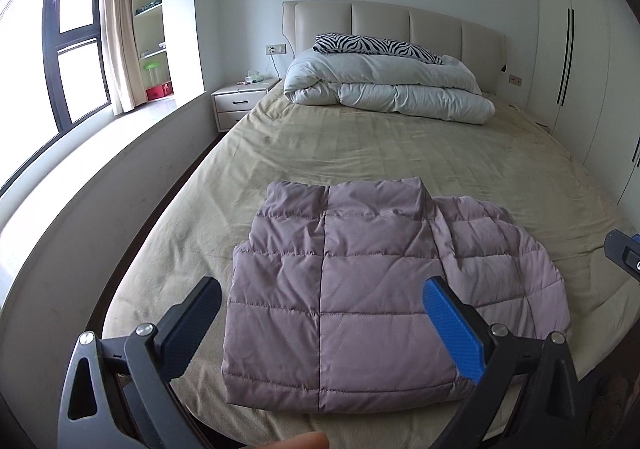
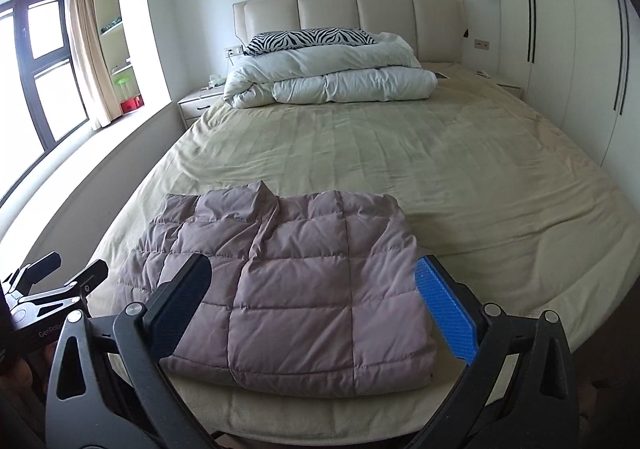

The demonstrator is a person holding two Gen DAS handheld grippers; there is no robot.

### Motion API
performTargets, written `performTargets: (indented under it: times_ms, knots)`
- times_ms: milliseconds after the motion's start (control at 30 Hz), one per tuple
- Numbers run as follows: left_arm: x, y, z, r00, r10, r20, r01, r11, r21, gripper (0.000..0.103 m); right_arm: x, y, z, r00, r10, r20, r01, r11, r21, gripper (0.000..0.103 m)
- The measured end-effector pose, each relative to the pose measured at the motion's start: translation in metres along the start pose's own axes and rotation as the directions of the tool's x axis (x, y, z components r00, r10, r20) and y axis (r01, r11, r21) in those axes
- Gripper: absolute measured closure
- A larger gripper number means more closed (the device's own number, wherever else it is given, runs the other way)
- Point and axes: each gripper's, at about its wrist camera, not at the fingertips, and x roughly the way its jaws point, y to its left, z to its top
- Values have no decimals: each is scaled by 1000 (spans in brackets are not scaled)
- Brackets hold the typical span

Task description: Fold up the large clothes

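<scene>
We see the folded mauve quilted puffer jacket (image 2: 288, 281) on the beige-sheeted bed (image 2: 460, 169) near its foot edge; the rolled white duvet (image 2: 332, 83) lies by the headboard edge.

Black-framed left tool (image 1: 322, 319); right tool (image 2: 316, 299); silver screws; one blue pad each.

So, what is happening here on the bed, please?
A person holding a gripper in each hand is folding clothes on the bed. A mauve quilted jacket lies folded in a compact bundle near the foot of the bed. The left gripper and the right gripper both stand open above it, and neither holds anything. At the head of the bed lies a folded white duvet with a zebra-striped pillow on top.
</scene>
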Motion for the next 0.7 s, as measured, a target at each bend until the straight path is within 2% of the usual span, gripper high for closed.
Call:
performTargets:
  times_ms: [233, 467, 700]
  knots:
    - [0, 1, -4, 1000, 16, -14, -16, 1000, 3, 0, 16, 15, -14, 997, -14, -70, 12, 1000, -27, 0]
    - [5, 4, -5, 999, 24, -29, -24, 1000, -2, 0, 19, 25, -20, 996, -30, -86, 25, 998, -60, 0]
    - [10, 4, -7, 999, 20, -48, -21, 1000, -7, 0, 25, 23, -22, 994, -12, -109, 7, 999, -42, 0]
